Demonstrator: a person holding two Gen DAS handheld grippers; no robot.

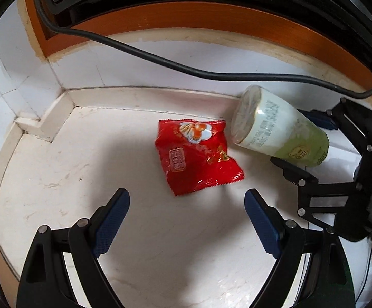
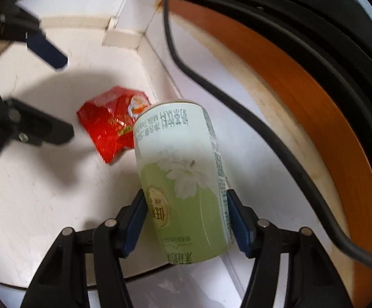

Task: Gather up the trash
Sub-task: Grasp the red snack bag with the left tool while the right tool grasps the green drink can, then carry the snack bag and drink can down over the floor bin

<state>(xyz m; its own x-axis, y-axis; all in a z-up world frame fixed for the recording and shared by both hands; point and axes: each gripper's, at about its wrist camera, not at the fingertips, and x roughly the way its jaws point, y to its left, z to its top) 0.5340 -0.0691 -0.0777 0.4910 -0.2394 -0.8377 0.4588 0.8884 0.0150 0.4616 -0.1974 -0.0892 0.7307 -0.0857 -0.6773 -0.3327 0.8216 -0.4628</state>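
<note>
**Right jaws on the cup, left jaws wide**

Squarely between the right gripper (image 2: 186,220) pads sits the green milk-tea cup (image 2: 183,177), pressed on both sides. Spread wide and empty, the left gripper (image 1: 187,220) hovers just short of the red snack wrapper (image 1: 197,155) lying on the white floor (image 1: 57,179), beside the cup.

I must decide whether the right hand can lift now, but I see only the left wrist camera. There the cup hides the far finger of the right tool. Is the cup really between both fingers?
Observer: Yes. In the right wrist view the right tool has one blue pad on each side of the cup, and both pads appear to touch it.
Operator: On which part of the cup?
Observer: On the green lower part, close to its bottom. The rim end points away, toward the red packet.
Operator: Is the black cable in the way?
Observer: No. The cable passes on the picture's right side of the tool, clear of both pads.
</note>
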